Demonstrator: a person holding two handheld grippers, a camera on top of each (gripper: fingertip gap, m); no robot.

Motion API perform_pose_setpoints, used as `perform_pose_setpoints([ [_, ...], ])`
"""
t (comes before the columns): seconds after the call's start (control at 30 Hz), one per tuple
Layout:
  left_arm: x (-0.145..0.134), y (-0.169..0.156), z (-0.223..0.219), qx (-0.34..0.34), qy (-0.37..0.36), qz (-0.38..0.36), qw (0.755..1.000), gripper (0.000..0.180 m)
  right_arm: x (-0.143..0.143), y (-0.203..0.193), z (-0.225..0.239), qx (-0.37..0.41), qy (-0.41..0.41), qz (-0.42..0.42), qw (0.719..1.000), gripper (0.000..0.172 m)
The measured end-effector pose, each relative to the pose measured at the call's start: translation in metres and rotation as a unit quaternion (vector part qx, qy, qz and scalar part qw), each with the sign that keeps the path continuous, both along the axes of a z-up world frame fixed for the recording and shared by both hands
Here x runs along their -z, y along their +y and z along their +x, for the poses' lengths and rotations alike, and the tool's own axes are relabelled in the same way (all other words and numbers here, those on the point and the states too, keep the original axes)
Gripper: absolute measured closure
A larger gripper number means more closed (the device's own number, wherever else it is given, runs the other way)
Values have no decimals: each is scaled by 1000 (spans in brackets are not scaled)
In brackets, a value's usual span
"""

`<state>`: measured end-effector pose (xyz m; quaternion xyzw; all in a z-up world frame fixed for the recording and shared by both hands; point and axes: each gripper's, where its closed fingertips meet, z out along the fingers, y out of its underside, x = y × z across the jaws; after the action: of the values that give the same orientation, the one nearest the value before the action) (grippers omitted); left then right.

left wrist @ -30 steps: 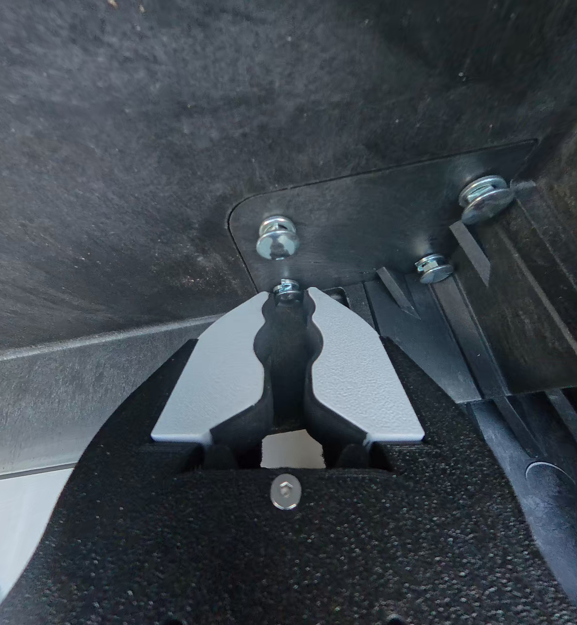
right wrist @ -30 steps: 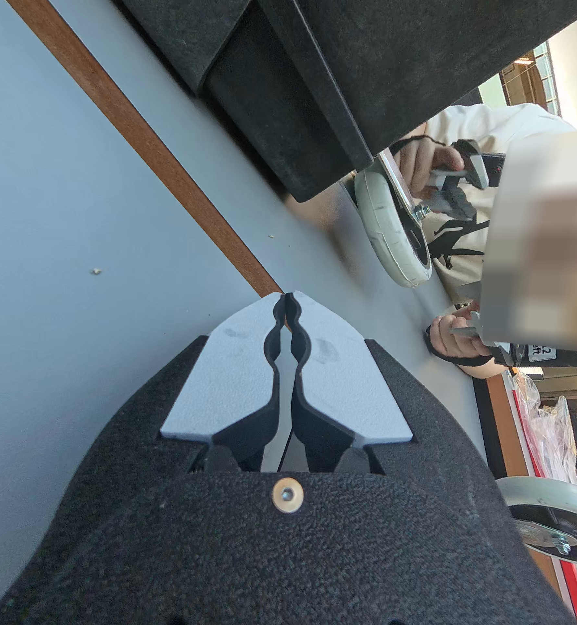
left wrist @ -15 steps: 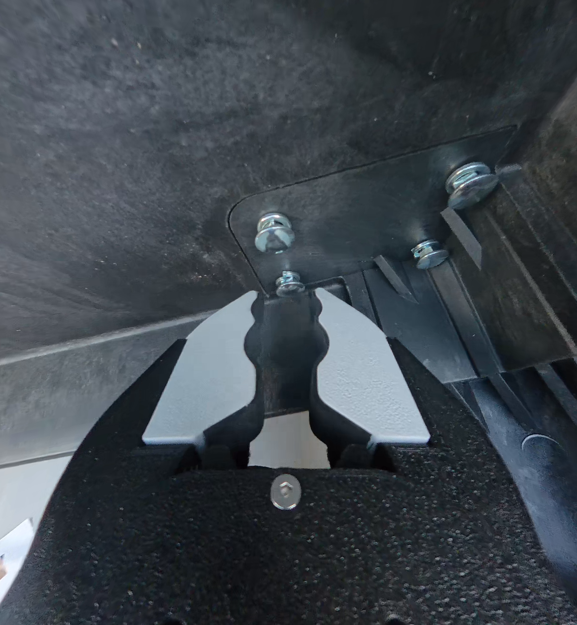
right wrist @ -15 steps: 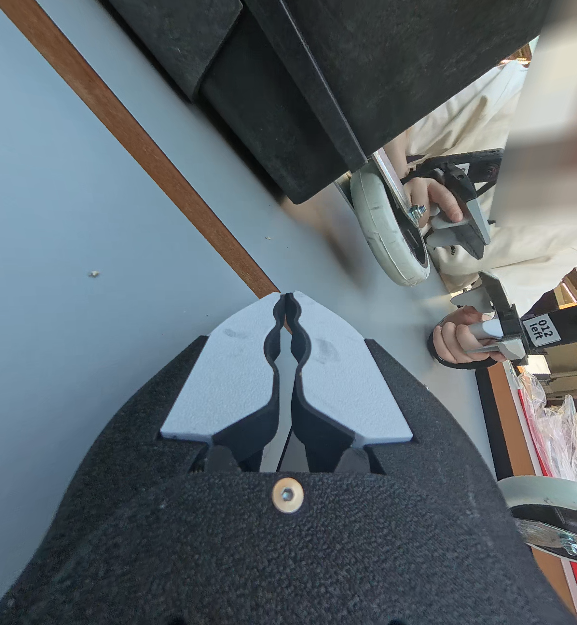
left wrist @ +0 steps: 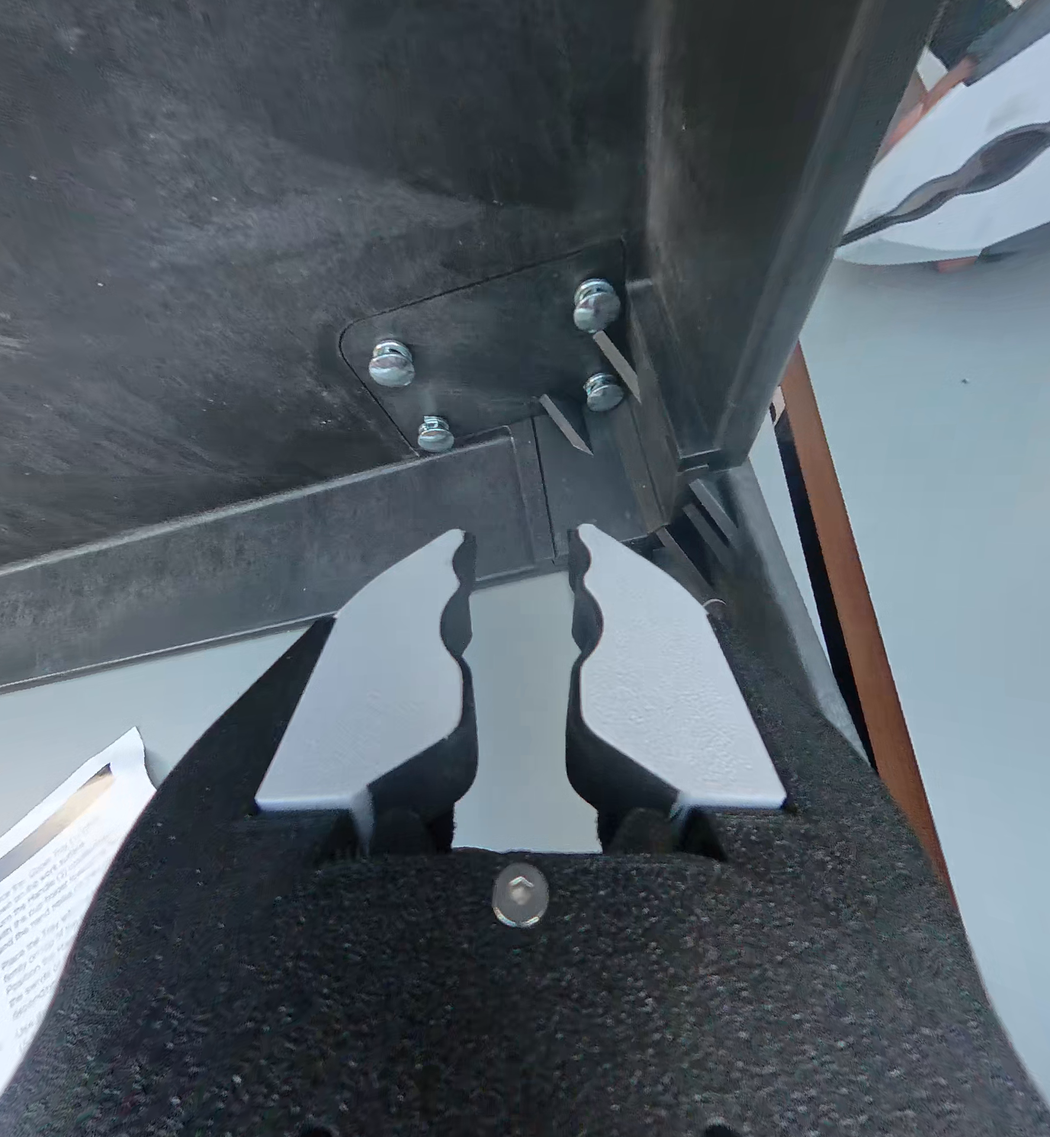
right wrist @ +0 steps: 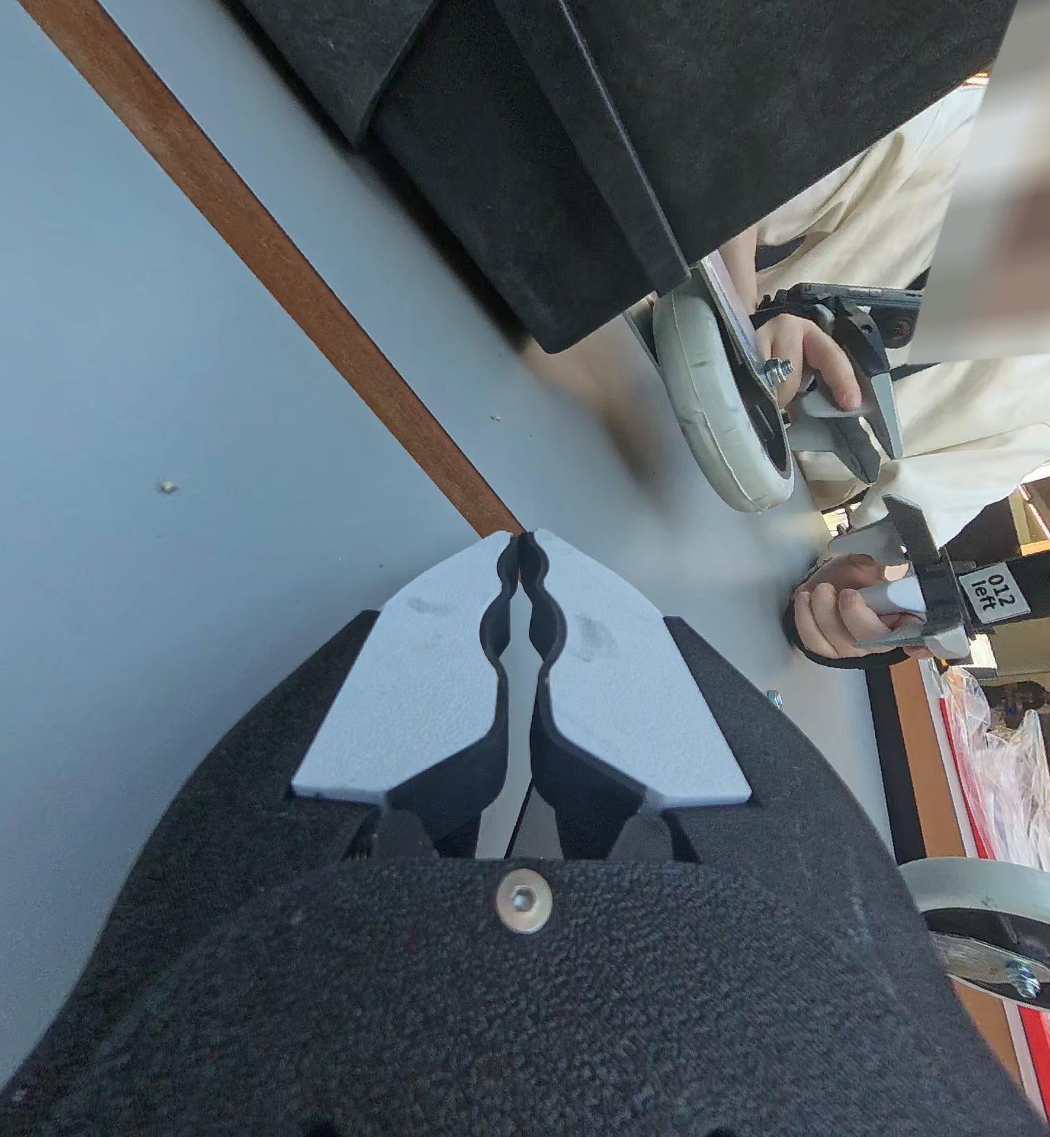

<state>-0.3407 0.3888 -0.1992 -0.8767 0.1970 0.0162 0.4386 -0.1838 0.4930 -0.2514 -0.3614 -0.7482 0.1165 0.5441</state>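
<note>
Screw (left wrist: 435, 434) on the black corner plate (left wrist: 497, 344), at the tips a second before, sat ahead of and apart from the left gripper (left wrist: 519, 541), whose jaws had widened and drawn back, empty, above the surface (left wrist: 971, 492). The right gripper (right wrist: 521, 541) kept its jaws together on nothing.

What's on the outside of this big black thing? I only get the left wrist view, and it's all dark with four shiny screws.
Observer: A grey wheel is fixed at the lower corner of the black thing.
Operator: Is there only one wheel?
Observer: No. A second grey wheel shows at the right edge of the right wrist view, well away from the first.
Operator: Is somebody near the first one?
Observer: Yes, a hand grips a gripper handle just behind it.
</note>
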Motion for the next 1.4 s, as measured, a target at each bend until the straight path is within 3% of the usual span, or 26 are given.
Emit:
perform_pose_setpoints([
  [0.17,12,15,7,44,1,10,999,154,0,0,0,1,-1,3,1000,172],
  [0.43,38,39,20,99,-82,4,992,155,1,4,-3,16,-5,3,1000,172],
  [0.77,40,48,38,198,-32,63,978,158,2,6,-4,22,-7,1,1000,172],
  [0.9,40,55,41,213,-46,69,973,161,2,6,-5,22,-7,1,1000,172],
  [1.4,39,60,42,281,48,27,958,167,1,6,-4,22,-4,5,1000,172],
])
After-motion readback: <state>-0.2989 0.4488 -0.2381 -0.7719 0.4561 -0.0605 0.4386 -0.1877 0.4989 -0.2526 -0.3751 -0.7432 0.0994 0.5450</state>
